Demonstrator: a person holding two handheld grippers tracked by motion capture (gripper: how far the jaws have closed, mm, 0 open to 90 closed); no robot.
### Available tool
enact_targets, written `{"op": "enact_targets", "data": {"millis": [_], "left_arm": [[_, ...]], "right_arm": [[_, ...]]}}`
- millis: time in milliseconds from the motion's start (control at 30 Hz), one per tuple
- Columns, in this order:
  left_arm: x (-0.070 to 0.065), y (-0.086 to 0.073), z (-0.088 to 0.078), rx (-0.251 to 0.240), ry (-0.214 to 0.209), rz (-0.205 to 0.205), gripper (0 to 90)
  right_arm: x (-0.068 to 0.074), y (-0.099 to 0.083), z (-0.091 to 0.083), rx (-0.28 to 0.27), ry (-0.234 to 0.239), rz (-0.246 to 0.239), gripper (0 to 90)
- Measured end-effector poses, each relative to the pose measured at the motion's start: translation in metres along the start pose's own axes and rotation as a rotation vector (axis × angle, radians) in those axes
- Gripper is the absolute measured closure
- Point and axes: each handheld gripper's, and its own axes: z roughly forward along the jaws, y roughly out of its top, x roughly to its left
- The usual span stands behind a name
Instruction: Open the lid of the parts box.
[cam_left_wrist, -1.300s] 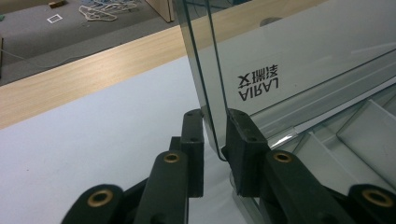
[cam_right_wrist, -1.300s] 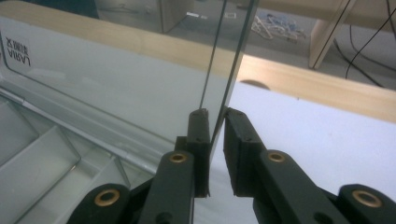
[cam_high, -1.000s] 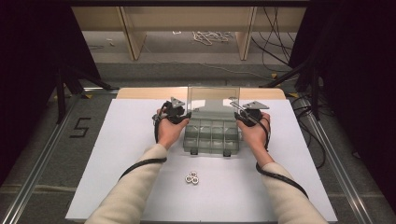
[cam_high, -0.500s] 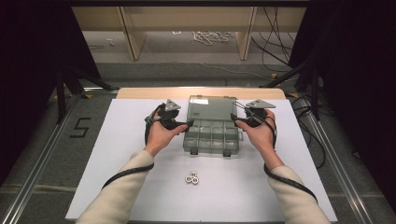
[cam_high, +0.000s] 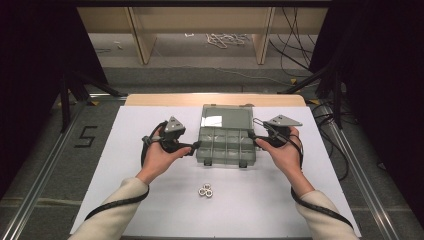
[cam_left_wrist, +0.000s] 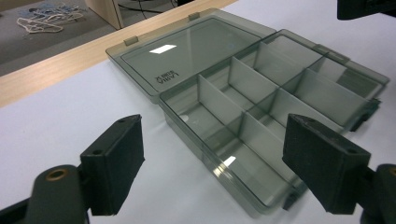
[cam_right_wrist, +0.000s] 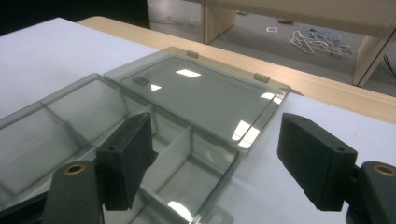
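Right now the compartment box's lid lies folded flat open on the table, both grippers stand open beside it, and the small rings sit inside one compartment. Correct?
Not quite. The rings lie on the white table, nearer the person than the compartment box, as the high view shows. The lid lies flat open, and the left gripper and right gripper stand open.

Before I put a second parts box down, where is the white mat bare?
Bare: the mat's left part, outside the left gripper, and the near strip either side of the nuts. Crowded: mid-mat, where both open grippers flank the open organizer box, right gripper at its right end.
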Motion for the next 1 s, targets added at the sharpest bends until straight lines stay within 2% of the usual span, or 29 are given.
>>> {"op": "enact_targets", "data": {"millis": [33, 67, 167, 200, 233, 267, 300, 367, 433, 467, 500, 533, 567, 633, 667, 700, 733, 767, 833, 867, 900, 933, 967, 1000], "left_arm": [[-0.002, -0.002, -0.003, -0.004, -0.003, 0.003, 20.1], [-0.004, -0.003, -0.006, -0.007, -0.008, 0.010, 20.1], [-0.012, -0.009, -0.016, -0.014, -0.019, 0.026, 20.2], [-0.015, -0.011, -0.020, -0.001, -0.020, 0.046, 20.4], [-0.018, -0.014, -0.023, 0.002, -0.029, 0.052, 20.8], [-0.022, -0.018, -0.025, -0.007, -0.042, 0.050, 20.9], [-0.024, -0.022, -0.029, 0.009, -0.049, 0.065, 20.8], [-0.030, -0.031, -0.034, 0.016, -0.060, 0.068, 20.9], [-0.033, -0.037, -0.039, 0.024, -0.065, 0.067, 21.0], [-0.033, -0.040, -0.042, 0.045, -0.064, 0.085, 21.2], [-0.034, -0.042, -0.044, 0.054, -0.074, 0.070, 21.4], [-0.035, -0.045, -0.045, 0.045, -0.070, 0.077, 21.4], [-0.036, -0.047, -0.047, 0.047, -0.076, 0.062, 21.4], [-0.034, -0.049, -0.050, 0.050, -0.074, 0.087, 21.4], [-0.034, -0.050, -0.051, 0.049, -0.067, 0.079, 21.4], [-0.034, -0.050, -0.052, 0.043, -0.067, 0.065, 21.4], [-0.034, -0.049, -0.053, 0.035, -0.075, 0.053, 21.4], [-0.035, -0.050, -0.054, 0.026, -0.060, 0.055, 21.4], [-0.035, -0.050, -0.056, 0.031, -0.063, 0.055, 21.8], [-0.034, -0.051, -0.056, 0.037, -0.064, 0.066, 22.0], [-0.033, -0.052, -0.056, 0.034, -0.047, 0.057, 22.0], [-0.032, -0.053, -0.057, 0.050, -0.044, 0.068, 22.0], [-0.032, -0.054, -0.057, 0.042, -0.045, 0.042, 22.0], [-0.032, -0.054, -0.058, 0.048, -0.048, 0.044, 21.9]], "right_arm": [[0.000, -0.001, -0.003, -0.009, -0.005, -0.010, 27.4], [0.002, -0.002, -0.007, -0.003, 0.009, 0.002, 27.3], [0.002, -0.006, -0.020, -0.007, 0.007, -0.024, 27.4], [0.003, -0.008, -0.023, -0.011, 0.016, -0.016, 27.3], [0.005, -0.009, -0.027, -0.021, 0.025, -0.002, 27.3], [0.006, -0.011, -0.032, -0.008, 0.030, 0.009, 27.4], [0.007, -0.013, -0.034, -0.032, 0.040, 0.013, 27.4], [0.009, -0.017, -0.041, -0.038, 0.039, 0.006, 27.4], [0.013, -0.022, -0.048, -0.032, 0.059, 0.013, 27.6], [0.014, -0.023, -0.051, -0.018, 0.054, 0.005, 28.0], [0.017, -0.027, -0.053, -0.026, 0.063, 0.014, 28.4], [0.018, -0.030, -0.055, -0.022, 0.059, -0.001, 28.5], [0.019, -0.032, -0.057, -0.022, 0.067, -0.001, 28.5], [0.022, -0.037, -0.059, -0.031, 0.081, -0.005, 28.6], [0.022, -0.038, -0.061, -0.027, 0.067, -0.021, 28.6], [0.024, -0.037, -0.064, 0.000, 0.074, -0.018, 28.7], [0.025, -0.038, -0.063, -0.033, 0.072, -0.025, 28.8], [0.027, -0.039, -0.063, -0.030, 0.092, -0.012, 28.9], [0.028, -0.039, -0.066, 0.006, 0.080, -0.026, 29.0], [0.030, -0.040, -0.063, -0.024, 0.090, -0.023, 29.1], [0.029, -0.040, -0.064, -0.020, 0.078, -0.041, 29.2], [0.030, -0.041, -0.065, -0.012, 0.084, -0.034, 29.2], [0.031, -0.041, -0.065, -0.010, 0.083, -0.034, 29.2], [0.031, -0.040, -0.067, 0.016, 0.082, -0.032, 29.3]]}}
